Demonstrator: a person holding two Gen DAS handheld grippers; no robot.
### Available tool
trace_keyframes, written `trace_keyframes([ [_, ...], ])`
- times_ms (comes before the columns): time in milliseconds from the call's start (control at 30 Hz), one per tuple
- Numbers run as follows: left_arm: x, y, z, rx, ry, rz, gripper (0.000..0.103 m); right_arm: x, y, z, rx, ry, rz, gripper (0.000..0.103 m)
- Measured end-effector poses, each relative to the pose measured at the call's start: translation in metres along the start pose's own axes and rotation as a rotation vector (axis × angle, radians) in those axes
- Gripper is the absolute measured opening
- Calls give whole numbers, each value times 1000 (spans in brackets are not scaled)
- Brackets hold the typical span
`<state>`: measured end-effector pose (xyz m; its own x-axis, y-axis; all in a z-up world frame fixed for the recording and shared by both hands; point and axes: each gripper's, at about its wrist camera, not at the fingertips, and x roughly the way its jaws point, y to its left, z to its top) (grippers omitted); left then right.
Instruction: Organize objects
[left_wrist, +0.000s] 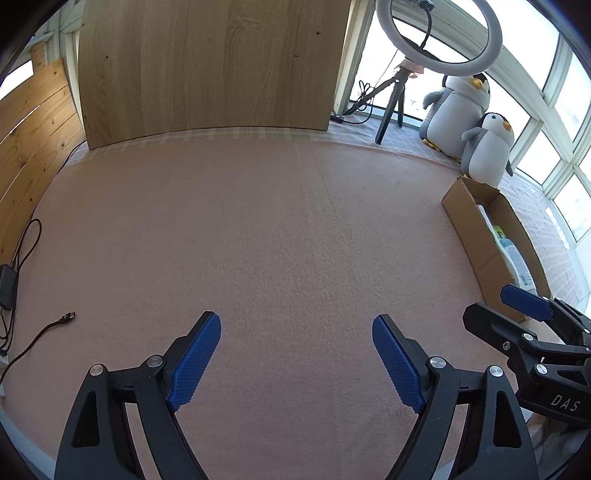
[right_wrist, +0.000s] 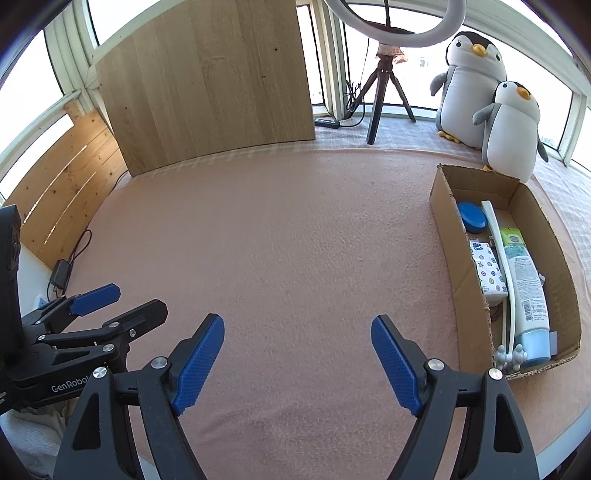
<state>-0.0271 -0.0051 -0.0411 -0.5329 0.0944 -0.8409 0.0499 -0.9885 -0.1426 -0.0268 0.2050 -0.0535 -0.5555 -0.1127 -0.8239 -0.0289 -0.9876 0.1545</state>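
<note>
Tissue pack (right_wrist: 489, 271) reads "Vinda", inside cardboard box (right_wrist: 458, 254).

The blanket (right_wrist: 295, 240) on the table is soft pink. The box (right_wrist: 465, 273) is plain brown card. Inside it lie a round blue lid (right_wrist: 472, 217), a white tissue pack (right_wrist: 489, 273) with little coloured dots, a long white stick (right_wrist: 504, 266) with grey feet, and a white tube (right_wrist: 526, 291) with a light blue cap and a green top end. Both grippers are black with blue ridged pads (left gripper (left_wrist: 296, 360), right gripper (right_wrist: 297, 360)). The two penguins (right_wrist: 491, 96) are grey and white with orange beaks. The board (right_wrist: 210, 85) behind is light brown wood. The ring lamp (left_wrist: 439, 37) is white
</note>
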Motion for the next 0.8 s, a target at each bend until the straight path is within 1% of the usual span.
trace_keyframes([
  [800,6,-1,1,3,10,8,87,5,-5,1,8,13,-12,79],
])
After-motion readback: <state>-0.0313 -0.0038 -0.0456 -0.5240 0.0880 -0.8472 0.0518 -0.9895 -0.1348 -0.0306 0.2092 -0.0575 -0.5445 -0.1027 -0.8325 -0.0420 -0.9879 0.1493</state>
